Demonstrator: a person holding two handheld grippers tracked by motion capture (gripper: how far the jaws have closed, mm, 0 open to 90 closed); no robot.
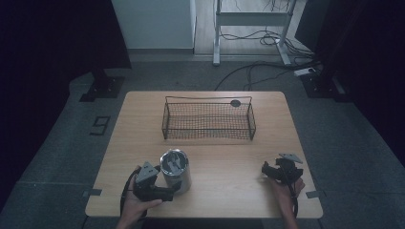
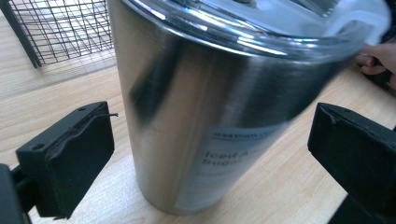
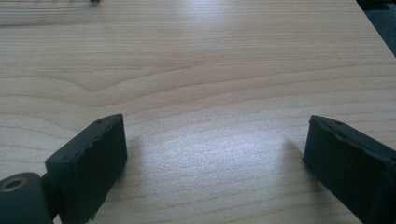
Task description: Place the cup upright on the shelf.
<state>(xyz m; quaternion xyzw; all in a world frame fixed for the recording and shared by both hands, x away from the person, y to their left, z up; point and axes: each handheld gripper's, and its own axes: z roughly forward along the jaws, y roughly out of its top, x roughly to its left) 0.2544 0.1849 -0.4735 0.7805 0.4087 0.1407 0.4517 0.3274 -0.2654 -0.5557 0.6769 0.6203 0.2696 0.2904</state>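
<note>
Near the front edge of the table [image 1: 143, 114], left of its middle, a steel tumbler [image 1: 175, 171] stands upright with the left tool [image 1: 173, 190] brought up against its near side. From the left tool's own camera the two black jaws stand wide apart on either side of the tumbler [image 2: 210, 116], with gaps showing between each pad and the metal wall, so nothing is gripped yet. The right tool [image 1: 265, 169] rests by the front right corner, its jaws also spread wide over bare wood and holding nothing.

Judging by the layout, the job looks like moving the tumbler into the wire basket [image 1: 208, 120] that sits toward the far edge, well apart from the cup. If so, the work is at its start: the approach is made, but closing, lifting and carrying are all left to do. The basket looks empty.

The tumbler is a brushed, shiny metal cup, wider at the top than at the foot, capped with a clear plastic lid. A pale printed label sits low on its side; its words are too blurred to read in full. The smooth tapered wall may slip in a loose pinch.
</note>
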